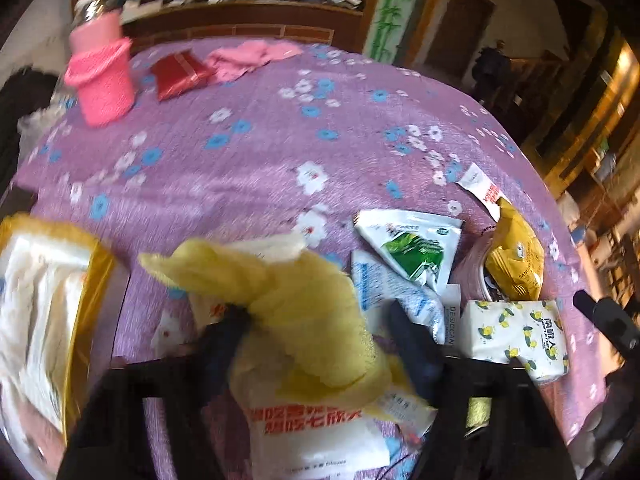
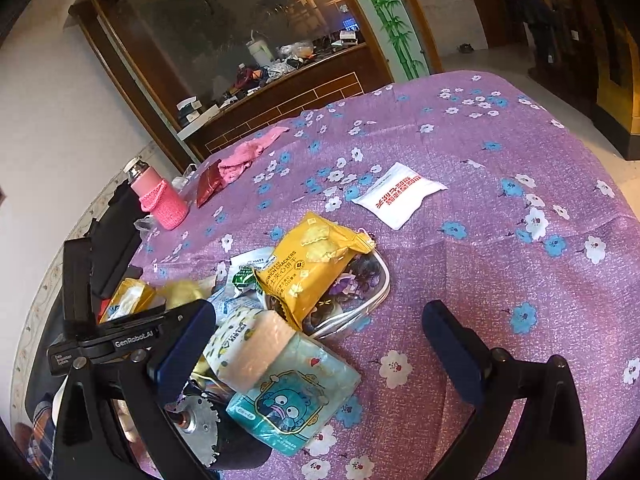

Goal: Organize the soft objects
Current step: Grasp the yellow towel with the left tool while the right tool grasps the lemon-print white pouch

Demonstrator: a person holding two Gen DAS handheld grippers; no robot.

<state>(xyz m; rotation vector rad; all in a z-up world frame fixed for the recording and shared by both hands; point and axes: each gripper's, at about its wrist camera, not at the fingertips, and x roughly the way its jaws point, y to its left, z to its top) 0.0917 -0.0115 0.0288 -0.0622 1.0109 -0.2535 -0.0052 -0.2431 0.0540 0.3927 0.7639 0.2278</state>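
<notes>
My left gripper (image 1: 320, 332) is closed on a yellow cloth (image 1: 304, 300) and holds it above the purple flowered tablecloth (image 1: 256, 152). A pink cloth (image 1: 248, 58) lies at the far side next to a red pouch (image 1: 180, 74); both show in the right wrist view, the pink cloth (image 2: 244, 156) and the pouch (image 2: 210, 186). My right gripper (image 2: 320, 344) is open and empty above a lemon-print tissue pack (image 2: 232, 340) and a teal cartoon tissue pack (image 2: 296, 392). The lemon pack also shows in the left wrist view (image 1: 516, 332).
A pink sleeved bottle (image 1: 102, 68) stands at the far left. A yellow cracker bag (image 2: 312, 264), a clear pouch (image 2: 360, 280), green and white sachets (image 1: 412, 244), a white packet (image 2: 400, 192) and a gold-edged wipes pack (image 1: 44, 312) lie on the table. A metal disc (image 2: 200, 424) sits near my right gripper.
</notes>
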